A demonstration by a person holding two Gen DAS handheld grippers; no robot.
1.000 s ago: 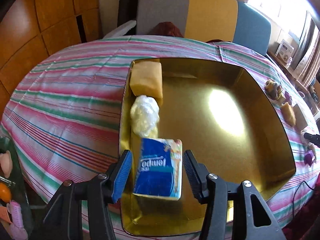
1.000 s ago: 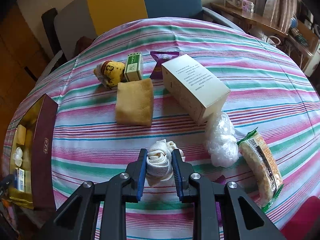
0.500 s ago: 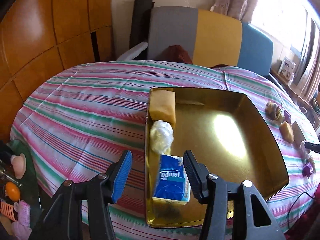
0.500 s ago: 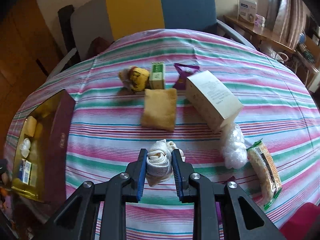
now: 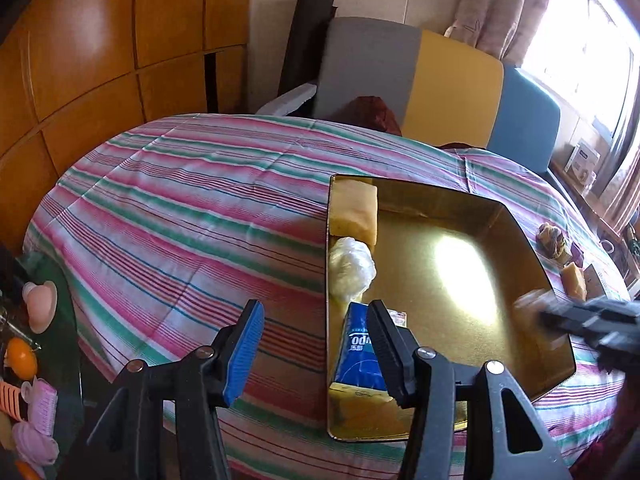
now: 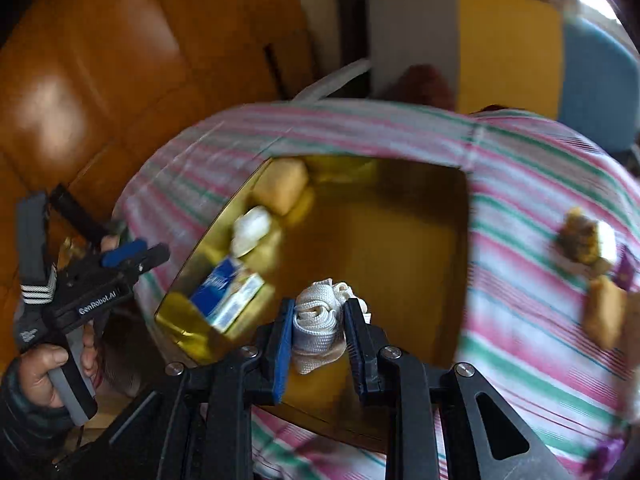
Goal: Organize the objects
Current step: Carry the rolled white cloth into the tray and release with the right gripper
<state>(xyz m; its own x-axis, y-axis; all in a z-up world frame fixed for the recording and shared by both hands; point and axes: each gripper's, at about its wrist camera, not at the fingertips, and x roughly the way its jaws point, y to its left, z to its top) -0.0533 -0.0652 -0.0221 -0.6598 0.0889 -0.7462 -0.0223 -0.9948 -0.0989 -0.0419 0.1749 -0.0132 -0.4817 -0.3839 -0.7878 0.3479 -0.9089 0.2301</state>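
The counter [image 5: 168, 208], under its striped cloth, carries the gold tray [image 6: 400, 248], and every place here is reckoned from that tray. Along its left wall lie 3 things in a row: a yellow sponge [image 5: 354, 210] at the far corner, a clear plastic bundle [image 5: 350, 266] in the middle, and a blue tissue pack [image 5: 356, 350] nearest the holder.

The right tongs [image 6: 318, 340] hang over the tray's near edge, clamped on a white rolled cloth [image 6: 316, 320], which is off the tray floor. The left tongs [image 5: 314, 344] stand apart with nothing between them, straddling the tray's left wall beside the tissue pack.

The step in hand looks like setting the cloth into the tray. To do it well, carry the cloth further in over the bare gold floor, right of the row of 3, so nothing is knocked. Lower until the cloth rests on the floor before spreading the tongs; a soft roll dropped from height may unfurl or tumble. Keep the left tongs out at the wall, clear of the right ones' path. The right view is blurred, so finer detail cannot be told.
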